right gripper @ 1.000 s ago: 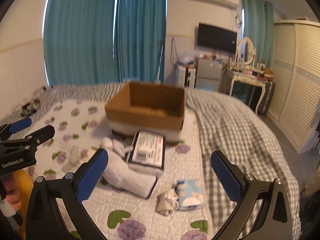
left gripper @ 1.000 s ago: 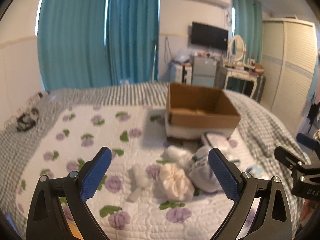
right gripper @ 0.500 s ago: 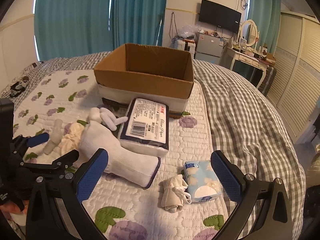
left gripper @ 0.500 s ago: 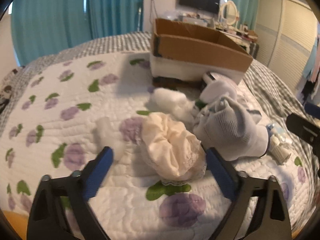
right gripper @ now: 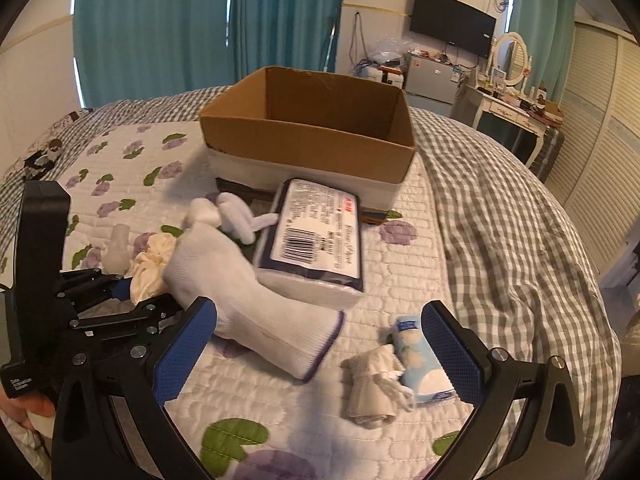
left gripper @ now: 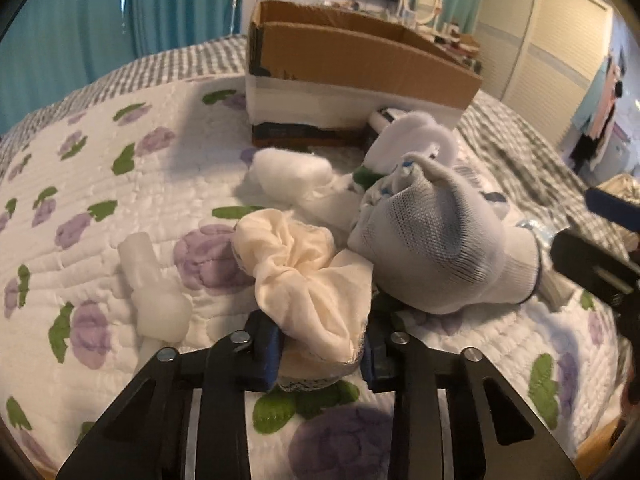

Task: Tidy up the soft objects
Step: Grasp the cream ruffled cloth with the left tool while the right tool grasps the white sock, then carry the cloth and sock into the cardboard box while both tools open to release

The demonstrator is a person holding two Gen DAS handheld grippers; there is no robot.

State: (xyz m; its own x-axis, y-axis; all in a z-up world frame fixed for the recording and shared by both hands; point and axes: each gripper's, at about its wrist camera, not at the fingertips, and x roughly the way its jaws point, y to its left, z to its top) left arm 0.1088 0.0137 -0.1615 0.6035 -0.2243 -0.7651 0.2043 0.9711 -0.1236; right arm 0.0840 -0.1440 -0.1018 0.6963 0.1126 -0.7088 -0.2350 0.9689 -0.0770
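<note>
Left wrist view shows the left gripper [left gripper: 322,350] pinched on the near frill of a cream scrunchie [left gripper: 304,268], light, limp, compressible, mid-bed [left gripper: 100,152] before the cardboard box [left gripper: 360,60], while the right gripper [right gripper: 320,344] hovers spread wide, empty.

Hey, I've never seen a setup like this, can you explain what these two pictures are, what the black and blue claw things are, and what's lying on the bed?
Those claws are hand-held grippers, one in each of a person's hands. Each carries a wide-angle camera looking along its jaws, giving one picture per hand. The left gripper has its jaws squeezed on a cream scrunchie. The right gripper hangs open, holding nothing. On the flowered quilt lie a white glove, a wrapped packet, a small tissue pack, a rolled cloth and cotton tufts. Behind them sits an open cardboard box.
</note>
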